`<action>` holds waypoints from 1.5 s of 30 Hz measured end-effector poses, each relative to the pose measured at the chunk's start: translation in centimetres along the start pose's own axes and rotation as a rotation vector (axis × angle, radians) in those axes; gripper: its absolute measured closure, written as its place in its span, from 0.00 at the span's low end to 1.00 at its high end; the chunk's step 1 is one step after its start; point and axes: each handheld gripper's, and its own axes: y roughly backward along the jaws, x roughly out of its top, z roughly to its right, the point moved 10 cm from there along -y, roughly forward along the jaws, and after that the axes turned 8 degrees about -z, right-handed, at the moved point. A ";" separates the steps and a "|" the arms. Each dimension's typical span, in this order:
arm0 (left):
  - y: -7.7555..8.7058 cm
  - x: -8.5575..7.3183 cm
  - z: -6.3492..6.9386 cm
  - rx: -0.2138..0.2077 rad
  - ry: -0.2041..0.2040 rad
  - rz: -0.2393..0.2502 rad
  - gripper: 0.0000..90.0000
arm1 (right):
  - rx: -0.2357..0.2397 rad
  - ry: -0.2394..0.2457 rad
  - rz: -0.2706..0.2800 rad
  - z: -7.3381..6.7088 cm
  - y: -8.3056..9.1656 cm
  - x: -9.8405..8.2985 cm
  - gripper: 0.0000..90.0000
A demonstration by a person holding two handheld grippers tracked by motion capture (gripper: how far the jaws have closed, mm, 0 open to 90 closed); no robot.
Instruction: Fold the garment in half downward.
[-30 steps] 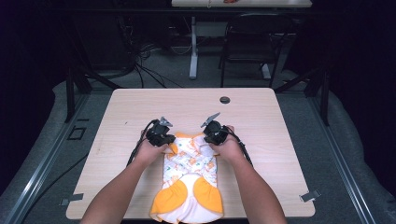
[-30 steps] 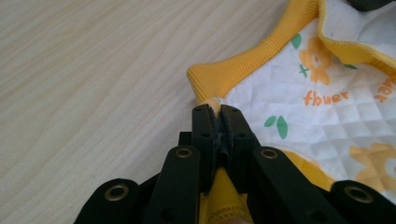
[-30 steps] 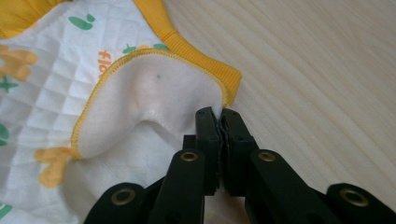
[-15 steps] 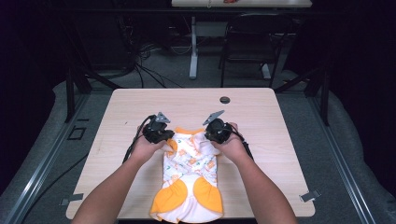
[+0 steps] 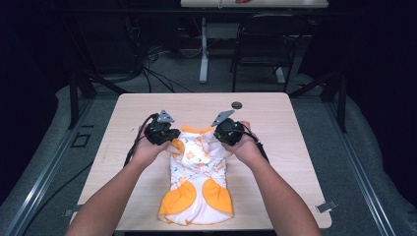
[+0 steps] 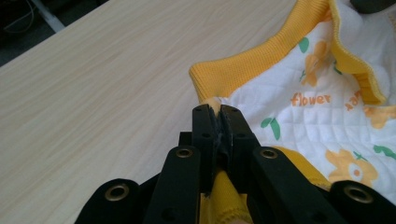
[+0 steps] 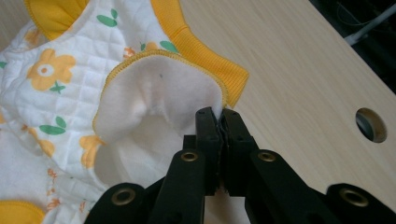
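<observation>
Pinching the yellow-trimmed floral baby garment (image 5: 196, 172) at its far corners, left claw (image 6: 216, 112) clamped on ribbed hem, right claw (image 7: 217, 115) clamped on white lining, wooden bench (image 5: 290, 137) beneath.

Light wood-grain table (image 5: 123, 162), rectangular, pale top. Round cable hole (image 5: 237, 104) near far edge, a bit right of centre. White garment (image 5: 196, 182) with orange flower print and orange trim lies flat at centre-near, lower hem reaching the near edge. Grey floor (image 5: 339, 137) around the table.
</observation>
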 end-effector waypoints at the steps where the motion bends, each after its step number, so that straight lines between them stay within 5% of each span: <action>1: 0.3 0.1 0.0 0.003 -0.007 0.000 0.95 | -0.005 0.003 0.006 0.0 0.2 0.2 0.97; 20: 4.3 3.6 -1.2 0.066 -0.048 0.101 0.95 | -0.126 0.040 0.110 1.3 4.5 3.5 0.97; 35: 3.1 0.5 0.9 0.019 -0.099 0.089 0.95 | -0.088 0.088 0.108 -1.3 3.5 0.6 0.97; 45: 2.7 -1.1 1.5 -0.005 -0.087 0.087 0.95 | -0.060 0.091 0.114 -2.7 3.1 -0.1 0.97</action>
